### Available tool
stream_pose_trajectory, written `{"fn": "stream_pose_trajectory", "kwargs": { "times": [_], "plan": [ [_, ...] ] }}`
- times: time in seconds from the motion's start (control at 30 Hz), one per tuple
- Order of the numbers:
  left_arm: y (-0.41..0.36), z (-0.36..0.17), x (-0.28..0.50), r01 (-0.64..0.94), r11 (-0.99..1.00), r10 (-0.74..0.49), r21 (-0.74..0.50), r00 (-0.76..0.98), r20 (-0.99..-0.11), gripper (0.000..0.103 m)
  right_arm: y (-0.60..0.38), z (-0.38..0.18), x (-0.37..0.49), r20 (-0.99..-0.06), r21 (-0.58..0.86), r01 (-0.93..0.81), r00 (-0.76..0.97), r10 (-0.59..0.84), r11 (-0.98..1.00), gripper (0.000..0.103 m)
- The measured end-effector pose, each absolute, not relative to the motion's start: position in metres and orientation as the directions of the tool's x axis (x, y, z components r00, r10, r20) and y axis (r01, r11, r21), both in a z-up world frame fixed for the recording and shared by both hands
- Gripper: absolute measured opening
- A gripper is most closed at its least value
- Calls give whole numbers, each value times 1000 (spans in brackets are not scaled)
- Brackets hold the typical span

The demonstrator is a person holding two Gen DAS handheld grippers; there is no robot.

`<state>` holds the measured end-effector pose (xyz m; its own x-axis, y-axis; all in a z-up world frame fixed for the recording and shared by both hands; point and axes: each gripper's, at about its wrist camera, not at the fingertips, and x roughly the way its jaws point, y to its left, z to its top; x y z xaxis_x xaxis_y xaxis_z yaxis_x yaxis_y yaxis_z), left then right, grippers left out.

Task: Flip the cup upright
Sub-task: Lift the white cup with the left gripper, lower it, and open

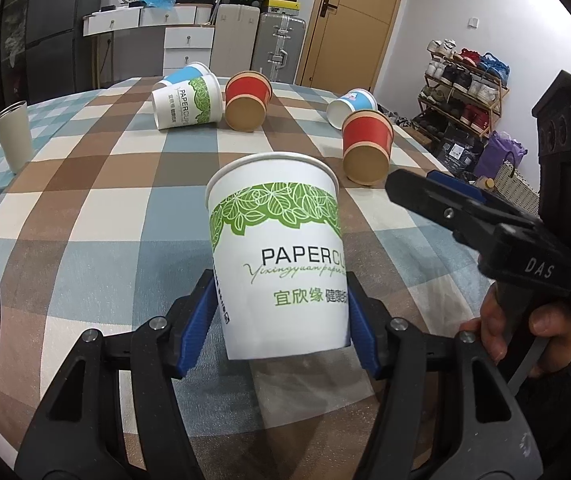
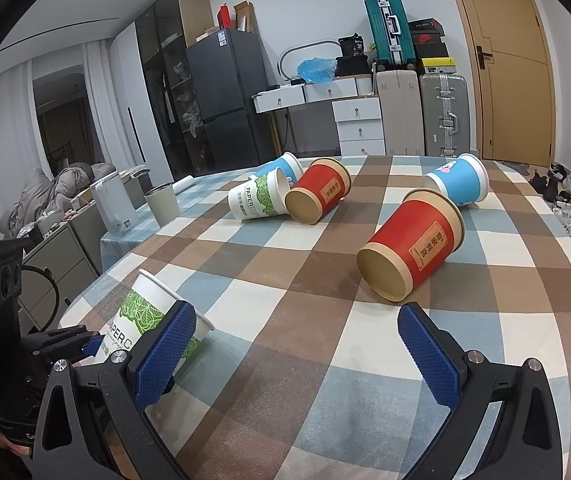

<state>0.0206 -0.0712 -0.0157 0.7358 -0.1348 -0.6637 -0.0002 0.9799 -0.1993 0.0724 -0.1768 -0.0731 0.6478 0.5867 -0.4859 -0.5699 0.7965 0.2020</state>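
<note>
My left gripper [image 1: 281, 316] is shut on a white paper cup with a green leaf band [image 1: 277, 248], rim up, held by its lower half over the checked tablecloth [image 1: 105, 208]. The same cup [image 2: 153, 316] shows in the right wrist view, tilted, low at the left and partly behind my blue pad. My right gripper [image 2: 297, 352] is open and empty, just in front of a red cup [image 2: 413, 248] lying on its side. The right gripper also shows in the left wrist view [image 1: 445, 200], to the right of the held cup.
Other cups lie on their sides further back: a white-green one [image 1: 187, 100], a blue one behind it [image 1: 183, 74], a red one [image 1: 247, 100], a blue-white one [image 1: 351, 104] and a red one [image 1: 367, 146]. A beige tumbler [image 1: 13, 136] stands upright at the left edge.
</note>
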Motion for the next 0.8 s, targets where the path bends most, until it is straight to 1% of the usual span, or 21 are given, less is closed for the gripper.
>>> {"fn": "stream_pose_trajectory", "kwargs": {
  "times": [0.3,0.37,0.43,0.5,0.67,0.77,0.8],
  "plan": [
    [-67,-24,26,-2,981,-134,-196,724,-676,58,-176,-73,71,-475,196,-575,653,590,794,103],
    [-66,-24,26,5,981,-137,-193,726,-674,63,-176,-73,70,-475,192,-576,654,589,795,103],
    [-66,-21,25,12,983,-134,-184,735,-665,76,-175,-72,69,-474,185,-578,656,587,795,103],
    [-64,-18,22,12,983,-130,-183,750,-648,83,-176,-71,67,-470,182,-581,657,590,793,103],
    [-59,-10,16,15,983,-129,-183,770,-625,84,-179,-67,65,-462,197,-582,655,598,789,103],
    [-54,-5,12,17,982,-129,-187,783,-608,87,-182,-63,64,-460,227,-579,645,610,783,103],
    [-53,-4,11,16,982,-127,-186,787,-604,92,-182,-62,64,-461,234,-578,641,613,781,103]
  ]
}}
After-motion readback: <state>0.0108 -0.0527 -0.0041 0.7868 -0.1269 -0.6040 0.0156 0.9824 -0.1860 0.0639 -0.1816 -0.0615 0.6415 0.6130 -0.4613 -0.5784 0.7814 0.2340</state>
